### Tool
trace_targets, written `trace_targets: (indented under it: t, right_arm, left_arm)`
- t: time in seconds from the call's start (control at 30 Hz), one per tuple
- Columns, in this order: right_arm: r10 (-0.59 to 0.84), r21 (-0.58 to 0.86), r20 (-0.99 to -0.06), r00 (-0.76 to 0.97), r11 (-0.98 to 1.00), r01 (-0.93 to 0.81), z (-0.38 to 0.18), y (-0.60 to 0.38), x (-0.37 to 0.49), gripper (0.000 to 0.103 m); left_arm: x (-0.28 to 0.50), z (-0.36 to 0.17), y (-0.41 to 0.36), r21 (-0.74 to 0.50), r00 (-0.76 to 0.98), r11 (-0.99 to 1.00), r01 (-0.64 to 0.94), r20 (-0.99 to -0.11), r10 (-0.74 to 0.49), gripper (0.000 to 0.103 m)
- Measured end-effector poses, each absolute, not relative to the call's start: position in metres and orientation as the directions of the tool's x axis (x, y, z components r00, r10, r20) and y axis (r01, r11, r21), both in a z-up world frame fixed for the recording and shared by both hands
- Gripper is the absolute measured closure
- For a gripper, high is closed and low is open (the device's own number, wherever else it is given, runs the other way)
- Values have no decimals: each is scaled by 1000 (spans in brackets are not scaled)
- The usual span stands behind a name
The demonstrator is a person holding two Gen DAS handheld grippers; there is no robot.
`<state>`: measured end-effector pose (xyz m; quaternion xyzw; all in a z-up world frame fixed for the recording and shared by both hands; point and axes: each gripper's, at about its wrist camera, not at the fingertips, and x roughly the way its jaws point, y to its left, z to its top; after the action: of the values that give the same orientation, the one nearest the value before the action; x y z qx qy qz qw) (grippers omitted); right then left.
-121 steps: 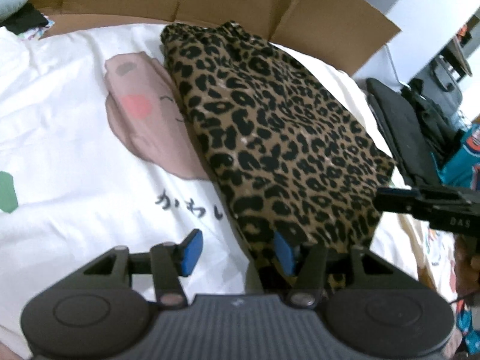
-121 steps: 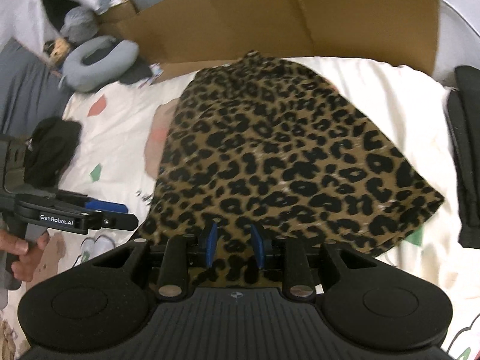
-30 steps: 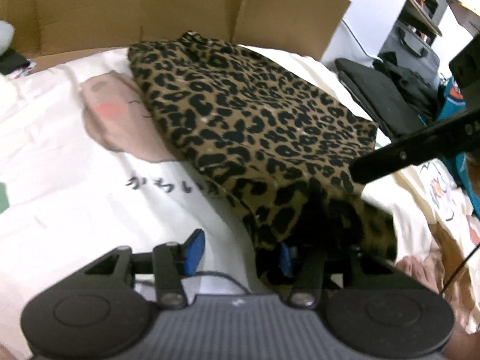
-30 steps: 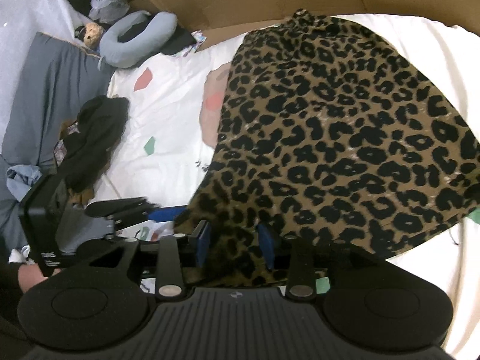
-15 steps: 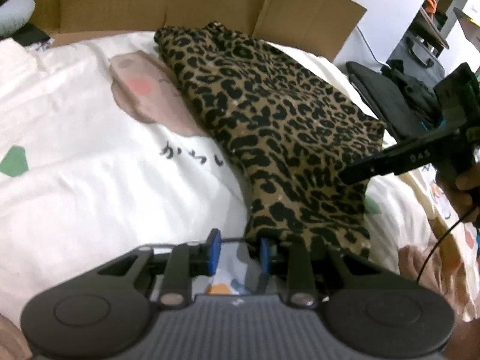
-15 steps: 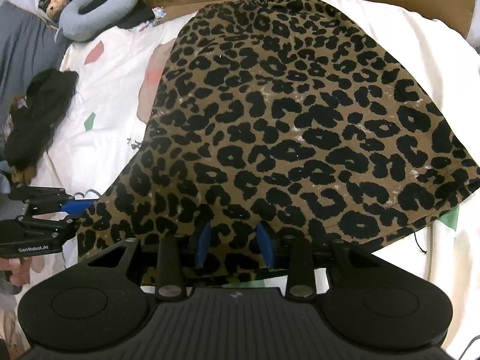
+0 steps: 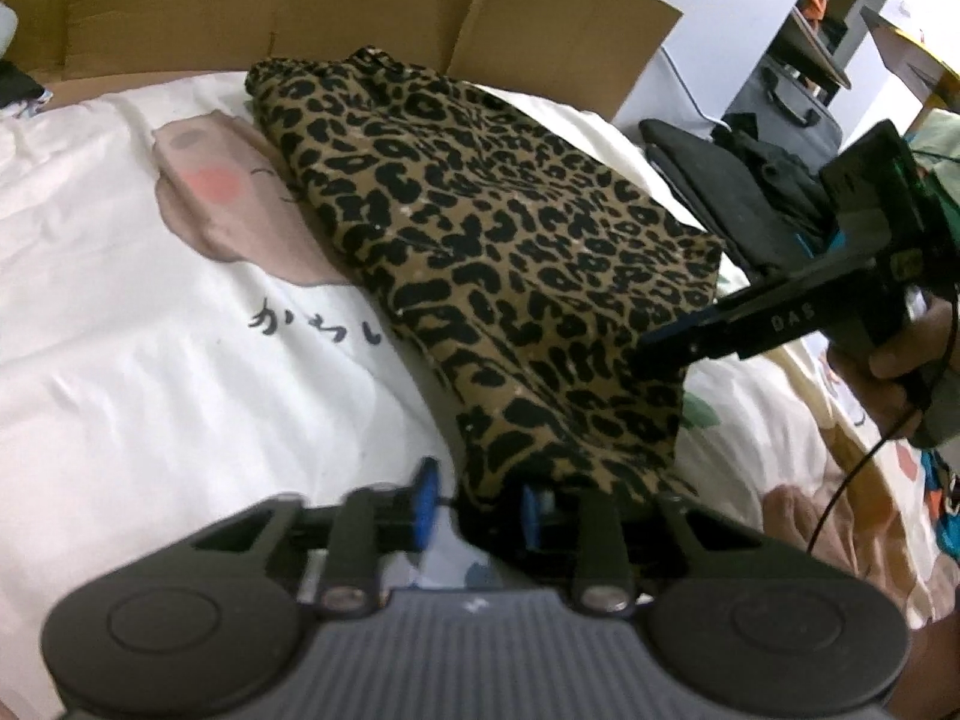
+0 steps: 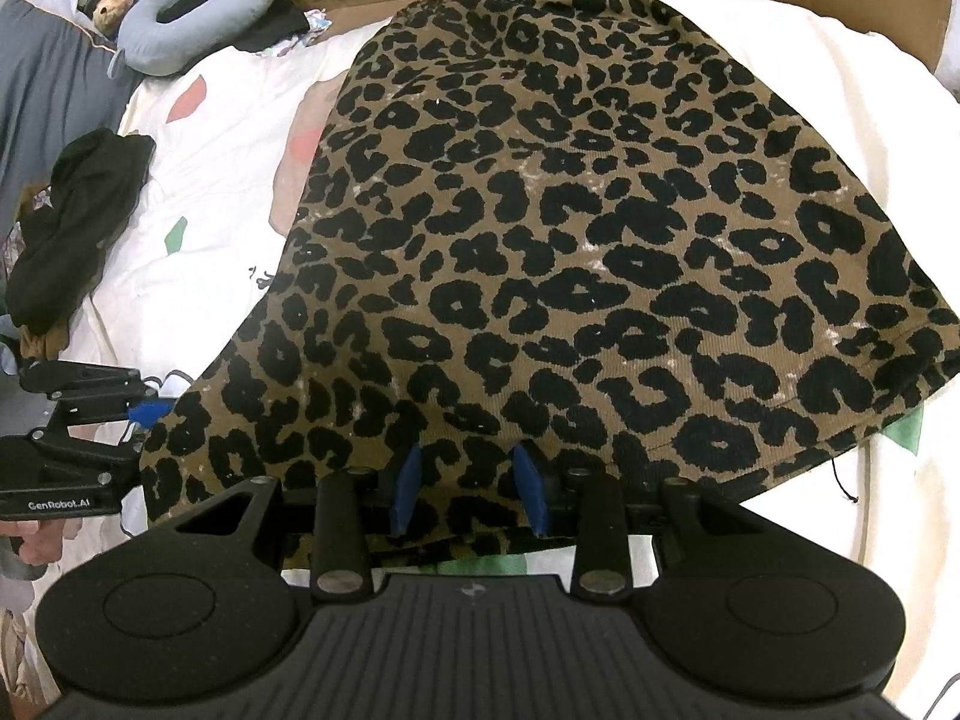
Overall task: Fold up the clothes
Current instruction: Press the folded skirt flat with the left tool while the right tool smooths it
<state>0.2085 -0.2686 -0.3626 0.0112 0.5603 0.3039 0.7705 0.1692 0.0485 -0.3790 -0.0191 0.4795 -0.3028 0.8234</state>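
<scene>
A leopard-print garment point(image 7: 510, 252) lies spread on the white printed sheet, filling most of the right wrist view point(image 8: 570, 228). My left gripper point(image 7: 477, 498) is at its near left corner. Its jaws are closing, with the corner between them. The left pad point(image 7: 426, 492) still stands clear of the cloth, and the right one is tucked under the edge. In the right wrist view this gripper point(image 8: 141, 414) shows at the far left. My right gripper point(image 8: 468, 489) rests over the near hem, its blue pads apart with flat cloth between them. Its tip point(image 7: 648, 354) lies on the garment's right side.
Cardboard flaps point(image 7: 360, 0) stand behind the sheet point(image 7: 150, 360). Black folded clothes point(image 7: 720, 180) lie to the right. On the left are a grey neck pillow point(image 8: 180, 18), a dark bundle of clothing point(image 8: 72, 222) and a grey cushion point(image 8: 48, 90). A hand point(image 7: 900, 360) holds the right gripper.
The left jaws have narrowed around the garment's corner. The near edge, lifted and bunched a second ago, has come down with the right gripper and now lies flat.
</scene>
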Motion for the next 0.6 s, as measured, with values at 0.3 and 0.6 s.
trace_targets:
  t: [0.3,0.6]
  right_arm:
    - [484,359,-855,186,811,-462,-364,-270,208,62]
    - [478,352,-859,184,812,-465,-363,-268,209,62]
  left_arm:
    - [166,-376,67,-314,346,833,456,-799,-491,98]
    - [165,-365,88,-342,355,854,393,-800,-483,93]
